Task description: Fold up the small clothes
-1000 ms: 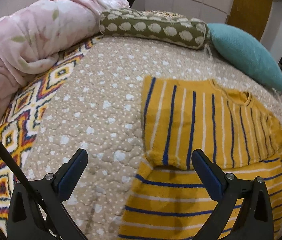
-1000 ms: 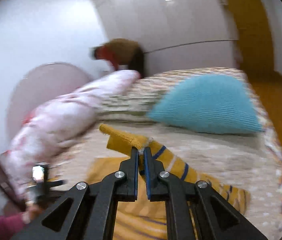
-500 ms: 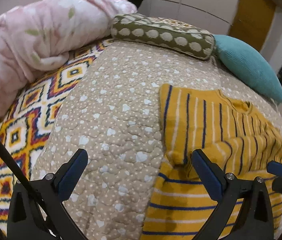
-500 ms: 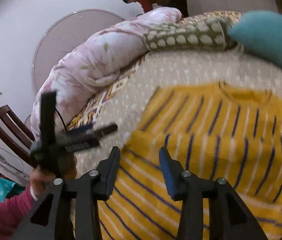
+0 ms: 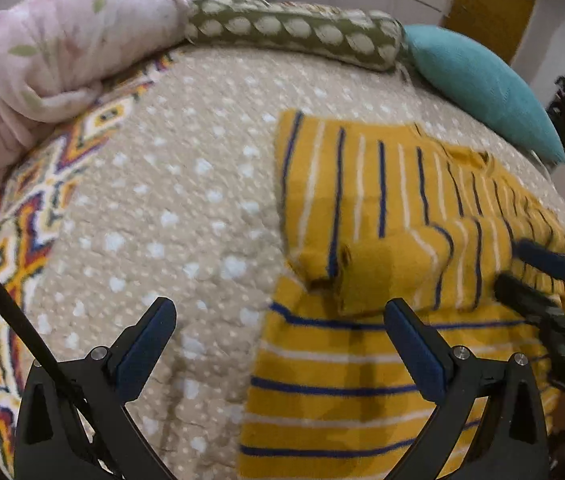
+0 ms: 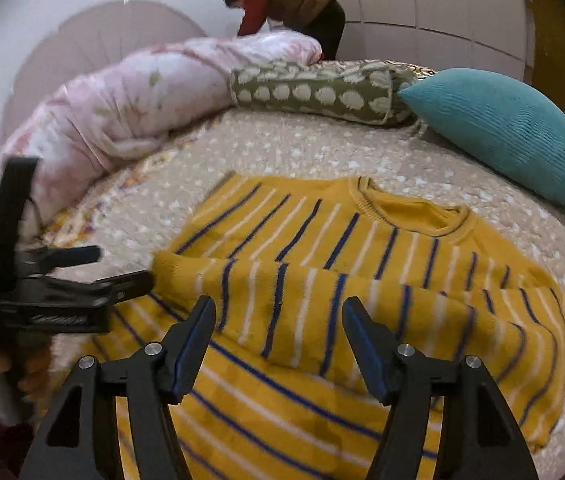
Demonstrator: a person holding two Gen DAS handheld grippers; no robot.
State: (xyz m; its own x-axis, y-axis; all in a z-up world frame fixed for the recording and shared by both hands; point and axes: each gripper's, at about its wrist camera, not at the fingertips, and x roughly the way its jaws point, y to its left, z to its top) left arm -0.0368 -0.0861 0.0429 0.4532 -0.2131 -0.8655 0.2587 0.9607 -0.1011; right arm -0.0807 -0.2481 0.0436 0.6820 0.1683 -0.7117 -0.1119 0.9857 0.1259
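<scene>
The yellow striped sweater (image 6: pixel 362 280) is lying flat on the bed (image 5: pixel 186 200), one sleeve (image 6: pixel 322 304) folded across its chest. Both the left tongs (image 5: pixel 278 344) and right tongs (image 6: pixel 278 340) are hovering spread wide, gripping nothing.

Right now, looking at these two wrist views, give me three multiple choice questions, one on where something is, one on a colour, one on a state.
1. Where does the teal cushion lie?
A. beyond the sweater's neckline
B. on the sweater
C. under the pink duvet

2. What colour are the dark stripes on the yellow sweater?
A. red
B. blue
C. green

3. How does the right gripper stand?
A. shut on the sleeve
B. shut on the cushion
C. open, holding nothing

Answers: 1 A, it sits past the collar beside the spotted bolster. 2 B, blue lines alternate with white. 3 C, its jaws stand apart above the folded sleeve.
</scene>
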